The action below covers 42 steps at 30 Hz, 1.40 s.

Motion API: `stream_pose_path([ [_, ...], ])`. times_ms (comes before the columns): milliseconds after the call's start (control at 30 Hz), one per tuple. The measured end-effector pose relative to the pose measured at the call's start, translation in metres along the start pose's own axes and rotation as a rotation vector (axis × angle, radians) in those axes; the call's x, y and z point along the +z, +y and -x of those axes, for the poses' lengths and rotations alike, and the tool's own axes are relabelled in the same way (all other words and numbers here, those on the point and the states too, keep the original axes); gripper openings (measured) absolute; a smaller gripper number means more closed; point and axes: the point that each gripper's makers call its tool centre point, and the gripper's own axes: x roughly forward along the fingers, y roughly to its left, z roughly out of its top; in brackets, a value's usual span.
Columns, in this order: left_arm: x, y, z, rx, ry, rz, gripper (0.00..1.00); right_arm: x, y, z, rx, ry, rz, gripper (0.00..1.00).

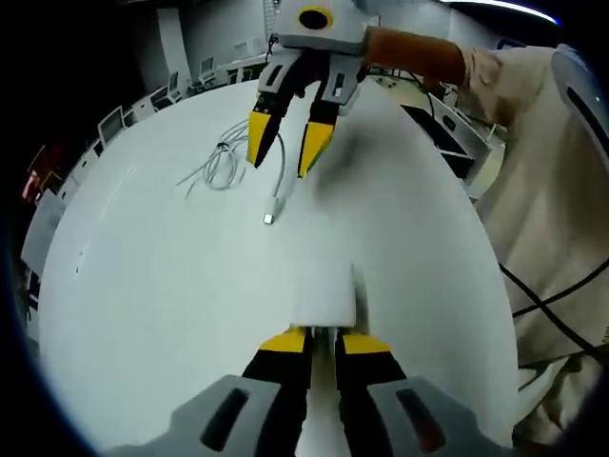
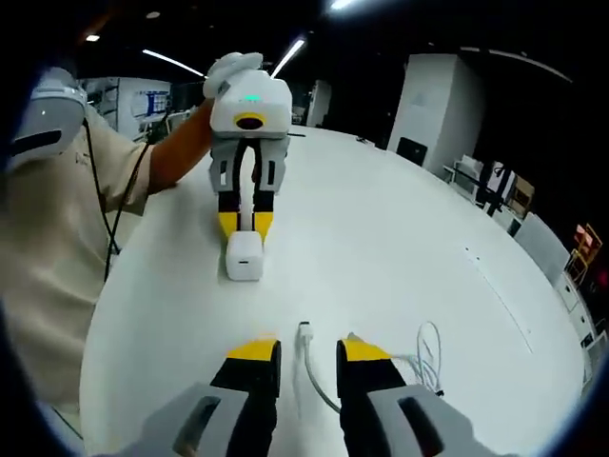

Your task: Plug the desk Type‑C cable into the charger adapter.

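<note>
The left gripper (image 1: 324,341) stands with its yellow-tipped jaws drawn in on the white charger adapter (image 1: 325,297), which juts forward from between them; in the right gripper view the same block (image 2: 245,256) sits pinched at the jaw ends of that gripper (image 2: 245,225), low against the white table (image 2: 400,238), its short face turned toward the oncoming plug. The right gripper (image 2: 306,354) holds its jaws parted, gripping nothing, with the Type-C cable (image 2: 314,367) lying on the table in the gap between them. The cable's plug end (image 2: 304,329) lies just ahead of the fingertips (image 2: 255,350), pointing toward the adapter, well short of it; the stretch behind it runs lengthwise along the jaws, roughly in line with the adapter, before trailing off into loose coils (image 1: 221,162) beyond the right gripper (image 1: 288,148) in the left gripper view. The step in hand looks to be the pickup of the cable: the adapter is secured, the cable not yet. The next move likely calls for closing just behind the plug, keeping it level, then steering it straight across the gap into the adapter's port, which is too small to make out here
</note>
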Motion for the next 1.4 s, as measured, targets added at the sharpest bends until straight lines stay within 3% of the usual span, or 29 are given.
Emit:
stream_pose_path([
  [933,0.001,0.0,0.0,-0.001,-0.004,-0.005,0.11,-0.01,0.002,-0.017,0.044,0.006,-0.017,0.18],
  [1233,0.001,0.0,0.0,0.001,-0.005,-0.009,0.11,-0.01,0.0,-0.017,0.042,0.001,-0.017,0.07],
  [1400,0.001,0.0,0.0,0.003,-0.004,-0.01,0.11,-0.011,0.002,-0.019,0.039,-0.003,-0.018,0.06],
])
